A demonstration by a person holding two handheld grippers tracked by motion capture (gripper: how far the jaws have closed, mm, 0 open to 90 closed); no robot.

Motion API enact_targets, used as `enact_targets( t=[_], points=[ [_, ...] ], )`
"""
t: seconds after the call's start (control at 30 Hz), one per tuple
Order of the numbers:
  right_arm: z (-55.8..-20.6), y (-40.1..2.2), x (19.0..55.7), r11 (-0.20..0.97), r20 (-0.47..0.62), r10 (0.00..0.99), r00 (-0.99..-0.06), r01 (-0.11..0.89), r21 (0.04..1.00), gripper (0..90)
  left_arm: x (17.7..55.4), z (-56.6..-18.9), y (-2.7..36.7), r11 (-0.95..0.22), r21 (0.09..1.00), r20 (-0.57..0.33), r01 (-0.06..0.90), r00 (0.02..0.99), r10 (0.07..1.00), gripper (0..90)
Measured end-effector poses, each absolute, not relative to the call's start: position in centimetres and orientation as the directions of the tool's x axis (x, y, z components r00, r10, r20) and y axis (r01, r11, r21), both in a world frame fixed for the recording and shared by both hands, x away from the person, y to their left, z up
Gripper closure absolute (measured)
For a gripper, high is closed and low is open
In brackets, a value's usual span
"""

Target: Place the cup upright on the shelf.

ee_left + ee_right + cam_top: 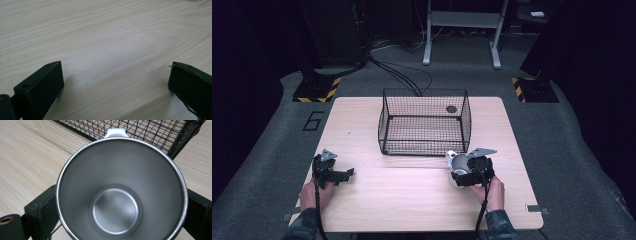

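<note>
Just in front of the wire basket [424, 121], the right gripper [460, 171] fingers clasp a steel cup [122, 192]; the left gripper [116, 85] rests spread wide, well left of the basket, on the bench [412, 200].

Table [412, 200]: pale wood-grain top, matt and smooth. Basket [424, 122]: thin black wire mesh. Cup [122, 192]: brushed steel inside, dull sheen, polished rim; white plastic-looking handle [115, 132]. Right gripper [122, 210] and left gripper [116, 85]: matt black jaws. Floor [562, 135]: grey carpet, rough.
</note>
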State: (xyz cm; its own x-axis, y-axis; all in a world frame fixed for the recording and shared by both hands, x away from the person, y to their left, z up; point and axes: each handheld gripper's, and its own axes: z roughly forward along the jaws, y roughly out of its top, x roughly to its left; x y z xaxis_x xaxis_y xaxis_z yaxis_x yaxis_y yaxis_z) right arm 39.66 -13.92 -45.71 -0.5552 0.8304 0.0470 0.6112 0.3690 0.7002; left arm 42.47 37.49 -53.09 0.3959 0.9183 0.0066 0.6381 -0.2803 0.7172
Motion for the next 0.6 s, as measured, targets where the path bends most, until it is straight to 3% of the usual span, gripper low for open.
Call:
enact_targets(
  t=[0.6],
  points=[
    [-45.71,-13.9,39.25,0.399,0.035,0.803,-0.596,0.58,0.71,6.4,42.45,-53.12,37.52,-0.283,0.717,0.008,0.636,0.4,0.917,0.2]
  ],
)
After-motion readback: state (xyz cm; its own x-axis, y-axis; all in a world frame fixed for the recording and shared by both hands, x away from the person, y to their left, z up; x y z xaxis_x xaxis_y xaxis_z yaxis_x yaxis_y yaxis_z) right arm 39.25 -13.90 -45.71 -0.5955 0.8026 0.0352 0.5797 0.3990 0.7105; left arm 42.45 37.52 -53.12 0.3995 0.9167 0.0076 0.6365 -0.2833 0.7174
